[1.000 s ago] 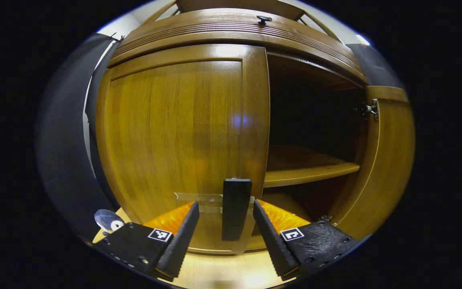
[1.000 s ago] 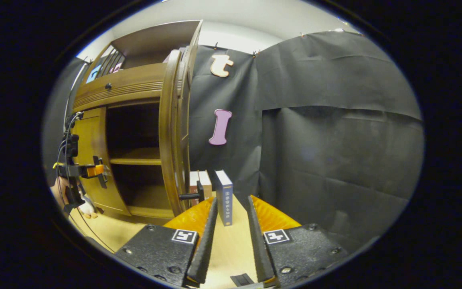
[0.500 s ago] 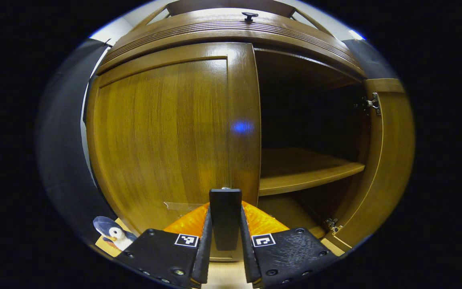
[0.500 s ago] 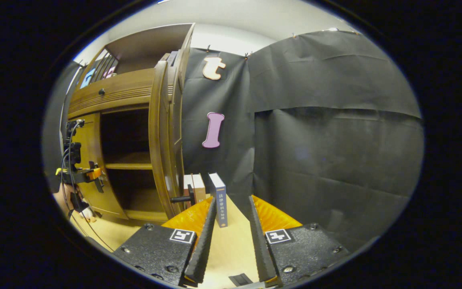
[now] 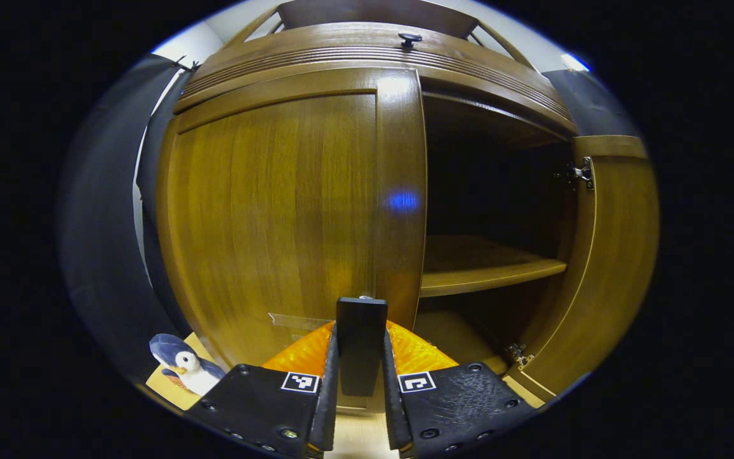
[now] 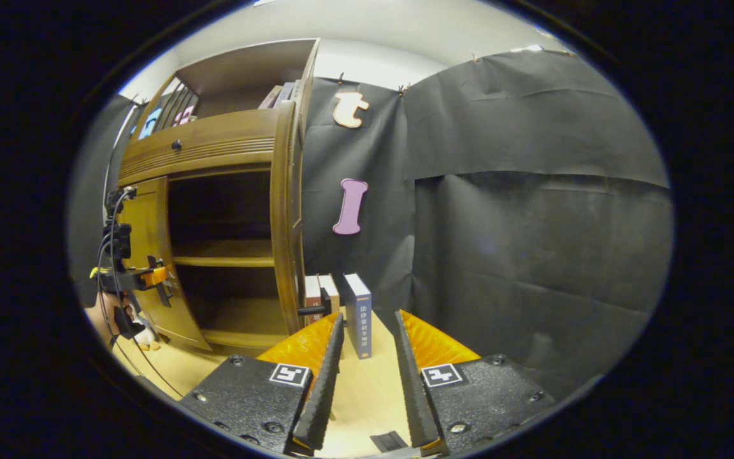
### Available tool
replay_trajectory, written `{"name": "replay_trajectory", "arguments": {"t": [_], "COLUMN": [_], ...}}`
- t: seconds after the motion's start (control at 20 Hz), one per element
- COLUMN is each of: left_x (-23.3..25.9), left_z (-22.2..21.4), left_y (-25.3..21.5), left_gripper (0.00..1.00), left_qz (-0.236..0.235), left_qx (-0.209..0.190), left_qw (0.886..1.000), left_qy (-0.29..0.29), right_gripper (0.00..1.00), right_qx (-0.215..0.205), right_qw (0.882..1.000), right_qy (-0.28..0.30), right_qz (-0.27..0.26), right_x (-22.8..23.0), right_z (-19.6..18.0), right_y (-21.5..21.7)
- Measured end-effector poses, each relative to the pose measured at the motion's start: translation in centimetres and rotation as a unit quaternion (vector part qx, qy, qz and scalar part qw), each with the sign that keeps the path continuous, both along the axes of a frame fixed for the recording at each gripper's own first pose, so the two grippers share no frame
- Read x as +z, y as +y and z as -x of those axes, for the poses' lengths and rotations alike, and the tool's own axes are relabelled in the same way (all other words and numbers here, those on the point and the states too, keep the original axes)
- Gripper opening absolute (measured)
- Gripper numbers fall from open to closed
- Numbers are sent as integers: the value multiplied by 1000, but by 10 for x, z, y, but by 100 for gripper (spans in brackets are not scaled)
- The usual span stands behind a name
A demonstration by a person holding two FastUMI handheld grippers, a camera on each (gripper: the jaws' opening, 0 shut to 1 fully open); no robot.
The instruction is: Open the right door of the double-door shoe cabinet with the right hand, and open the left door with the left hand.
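Observation:
The wooden shoe cabinet [image 5: 367, 57] stands close in front in the left gripper view. Its left door [image 5: 278, 223] looks closed or nearly so, and my left gripper [image 5: 360, 331] is shut on that door's black handle [image 5: 360, 315]. The right door [image 5: 615, 255] stands swung wide open, baring a dark inside with a shelf [image 5: 488, 268]. In the right gripper view that right door [image 6: 287, 242] appears edge-on with its black handle [image 6: 315, 310] sticking out. My right gripper [image 6: 369, 319] is open and holds nothing, a little right of the handle. The left gripper [image 6: 134, 277] shows far off at the left door [image 6: 147, 255].
A small penguin toy [image 5: 182, 370] sits on the pale floor left of the cabinet. Upright books [image 6: 357, 312] stand beside the open door, ahead of my right gripper. A drawer knob [image 5: 410, 38] sits above the doors. Black cloth wall [image 6: 532, 242] lies to the right.
My left gripper went from open around the left door's handle to shut on it, then held. The right gripper stayed open and its view drifted slightly.

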State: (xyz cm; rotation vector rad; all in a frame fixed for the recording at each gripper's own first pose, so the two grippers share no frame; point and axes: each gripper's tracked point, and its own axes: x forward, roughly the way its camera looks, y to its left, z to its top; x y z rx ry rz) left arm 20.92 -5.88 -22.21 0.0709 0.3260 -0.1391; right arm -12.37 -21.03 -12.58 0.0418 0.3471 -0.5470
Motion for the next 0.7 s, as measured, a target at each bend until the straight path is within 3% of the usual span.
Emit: {"name": "replay_trajectory", "arguments": {"t": [0.7], "left_x": [14], "left_z": [67], "left_y": [36], "left_gripper": [30], "left_qz": [1], "left_qx": [27], "left_qw": [1000], "left_qy": [-11], "right_gripper": [60], "right_qx": [33], "right_qw": [999], "right_qy": [-9], "right_qz": [-12], "right_x": [-3], "right_z": [-10], "right_y": [30]}}
